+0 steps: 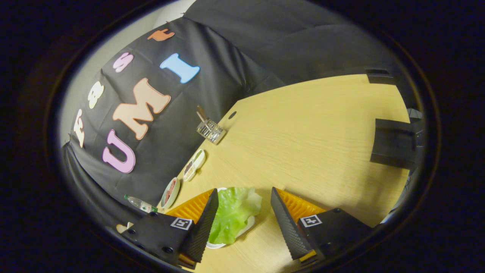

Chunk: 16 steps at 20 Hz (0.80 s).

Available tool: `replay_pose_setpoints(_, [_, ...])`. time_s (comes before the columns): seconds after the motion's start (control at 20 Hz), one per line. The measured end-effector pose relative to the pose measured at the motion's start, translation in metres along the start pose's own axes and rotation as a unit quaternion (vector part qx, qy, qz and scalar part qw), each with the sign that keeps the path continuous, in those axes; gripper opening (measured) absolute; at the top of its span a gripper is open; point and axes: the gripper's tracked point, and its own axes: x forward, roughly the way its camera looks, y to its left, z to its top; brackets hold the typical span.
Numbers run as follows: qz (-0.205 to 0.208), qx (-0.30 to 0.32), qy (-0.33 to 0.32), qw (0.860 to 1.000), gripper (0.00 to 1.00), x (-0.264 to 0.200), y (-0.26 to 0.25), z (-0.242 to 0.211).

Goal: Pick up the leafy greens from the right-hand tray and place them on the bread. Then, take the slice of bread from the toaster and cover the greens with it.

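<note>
Gripper view: the gripper (pixel 242 220) is seen wide open, nothing held, fingers splayed with a clear gap between them.

The leafy greens (pixel 233 214) are seen lying in that gap, biased toward the left finger (pixel 202 227); the leaf's left edge is partly hidden behind it, so contact there cannot be told. The right finger (pixel 288 227) is apart from the leaf, with bare table (pixel 303 140) showing between.

From the midpoint of the fingertips the leaf sits at roughly 10–11 o'clock. Its long axis is judged to run from about 7 o'clock to 1 o'clock, roughly along the fingers rather than across them.

Containers: the greens rest on a white tray (pixel 248 224), whose rim is visible under the leaf at the 5 o'clock side. Nothing else can be made out on it.

Further out at about 10 o'clock, along the table edge by the booth wall: two small oval dishes (pixel 194 165) with dark and pale contents that cannot be identified, and a plastic bottle (pixel 141 204) lying down.

At 12 o'clock from the dishes, a clear wire-like rack (pixel 211 131) with a thin slice-like piece standing in it is taken to be the toaster.

Judgement: step one, pre-grasp. A small shift left is likely needed to centre the leaf before closing.
</note>
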Motion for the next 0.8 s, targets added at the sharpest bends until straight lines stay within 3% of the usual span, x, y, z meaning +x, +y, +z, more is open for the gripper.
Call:
replay_pose_setpoints(0.25, [0.002,0.002,0.008,1.000,0.78,0.007,0.002,-0.003])
replay_pose_setpoints(0.65, [0.017,-0.018,0.034,0.999,0.12,0.018,0.012,-0.012])
replay_pose_setpoints(0.8, [0.019,-0.022,0.028,0.999,0.10,0.012,0.018,-0.002])
